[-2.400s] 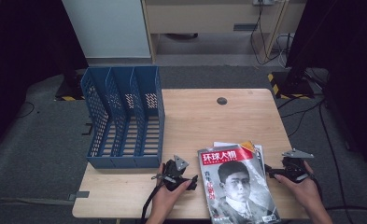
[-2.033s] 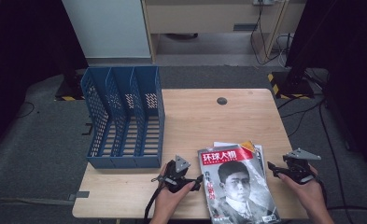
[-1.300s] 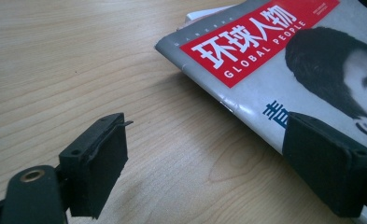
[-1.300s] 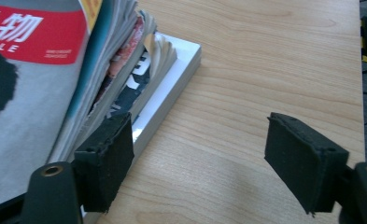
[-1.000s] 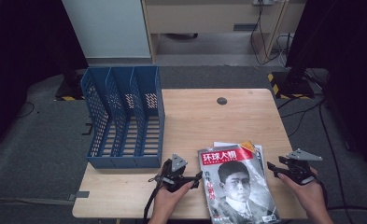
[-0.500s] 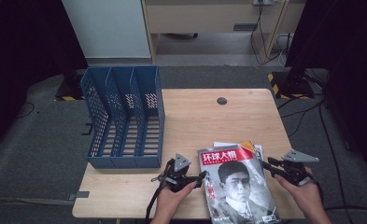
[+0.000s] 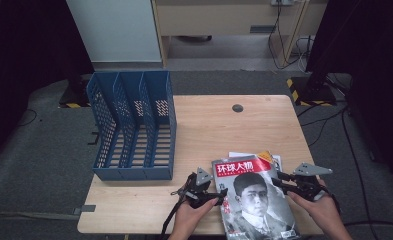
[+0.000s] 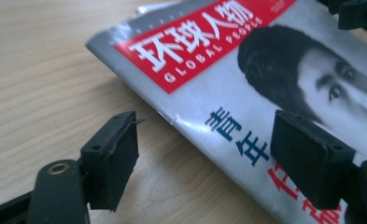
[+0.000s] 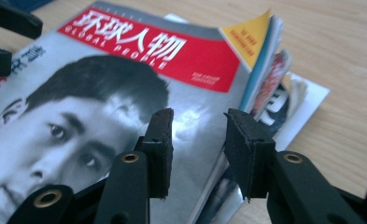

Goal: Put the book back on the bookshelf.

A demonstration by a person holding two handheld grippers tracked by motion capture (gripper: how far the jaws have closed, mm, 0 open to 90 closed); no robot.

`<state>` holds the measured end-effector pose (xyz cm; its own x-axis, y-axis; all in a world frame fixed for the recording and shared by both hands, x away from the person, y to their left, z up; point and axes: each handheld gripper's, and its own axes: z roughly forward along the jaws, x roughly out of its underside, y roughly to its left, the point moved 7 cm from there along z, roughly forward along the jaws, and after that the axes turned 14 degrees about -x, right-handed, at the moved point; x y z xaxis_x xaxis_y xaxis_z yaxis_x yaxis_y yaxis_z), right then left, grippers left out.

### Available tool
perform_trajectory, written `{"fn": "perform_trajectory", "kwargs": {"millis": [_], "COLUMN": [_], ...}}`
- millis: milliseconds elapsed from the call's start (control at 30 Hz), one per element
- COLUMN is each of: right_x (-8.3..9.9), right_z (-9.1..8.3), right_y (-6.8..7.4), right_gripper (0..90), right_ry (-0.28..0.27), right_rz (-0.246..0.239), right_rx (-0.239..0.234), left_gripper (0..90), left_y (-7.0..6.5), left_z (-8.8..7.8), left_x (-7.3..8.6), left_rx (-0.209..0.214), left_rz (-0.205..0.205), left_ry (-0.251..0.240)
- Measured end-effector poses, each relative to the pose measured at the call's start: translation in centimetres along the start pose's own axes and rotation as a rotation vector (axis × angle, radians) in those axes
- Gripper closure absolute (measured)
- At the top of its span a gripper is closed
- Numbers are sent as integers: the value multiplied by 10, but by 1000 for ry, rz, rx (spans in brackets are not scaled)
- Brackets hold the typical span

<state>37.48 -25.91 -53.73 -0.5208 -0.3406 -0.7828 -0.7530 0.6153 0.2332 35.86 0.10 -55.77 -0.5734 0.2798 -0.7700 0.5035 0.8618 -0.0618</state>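
A magazine [image 7: 256, 195] with a red title band and a portrait tops a small stack near the table's front edge. My left gripper [image 7: 220, 189] is at its left edge. In the left gripper view the left gripper [image 8: 209, 158] is open and its jaws have just been opening. One jaw is over the wood, the other over the cover [image 8: 246, 70], with the edge between them. My right gripper [image 7: 279, 180] is at the right edge. In the right gripper view the right gripper [image 9: 202, 149] has also just been opening. Its jaws straddle the cover's edge [image 9: 204, 116] without pressing on it.
A blue three-slot file rack [image 7: 134, 125] stands at the table's left side. Other magazines [image 9: 284, 93] stick out from under the top one on the right. A dark round grommet [image 7: 237, 107] sits near the far edge of the wooden table [image 7: 209, 130].
My right gripper has moved left, from beside the stack onto the magazine's right edge. The left gripper has stayed at the left edge.
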Motion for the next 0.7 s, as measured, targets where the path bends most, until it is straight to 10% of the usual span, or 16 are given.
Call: {"fn": "perform_trajectory", "kwargs": {"millis": [467,700], "right_x": [5,6], "right_z": [6,6], "right_y": [1,2], "right_gripper": [558,564], "right_ry": [33,38], "right_rz": [-26,-30], "right_rx": [4,8], "left_gripper": [145,214], "left_y": [-18,-21], "left_z": [11,-1], "left_x": [5,-9], "left_rx": [169,171], "left_rz": [-51,-80], "left_ry": [56,-1]}}
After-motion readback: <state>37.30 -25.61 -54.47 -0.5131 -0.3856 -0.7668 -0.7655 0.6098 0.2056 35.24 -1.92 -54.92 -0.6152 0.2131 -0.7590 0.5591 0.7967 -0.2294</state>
